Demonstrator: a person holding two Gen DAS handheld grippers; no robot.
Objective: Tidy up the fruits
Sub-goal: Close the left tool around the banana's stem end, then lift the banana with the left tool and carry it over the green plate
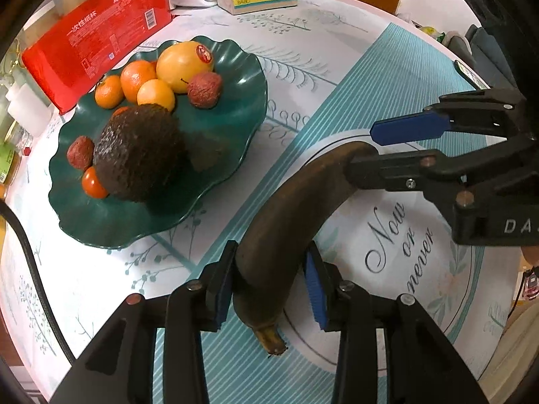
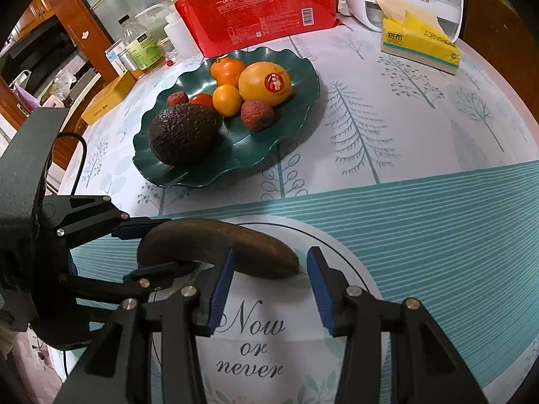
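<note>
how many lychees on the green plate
2: one lychee beside the big yellow fruit, another lychee at the plate's far side behind the avocado. More may be hidden.

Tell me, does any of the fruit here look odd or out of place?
Yes: the banana is dark brown all over, apparently overripe, and lies on the tablecloth rather than on the green plate with the other fruit. The left gripper is closed around it.

round table (image 2: 421, 202), green plate (image 2: 303, 107), banana (image 2: 256, 249), tissue box (image 2: 421, 50)
</note>
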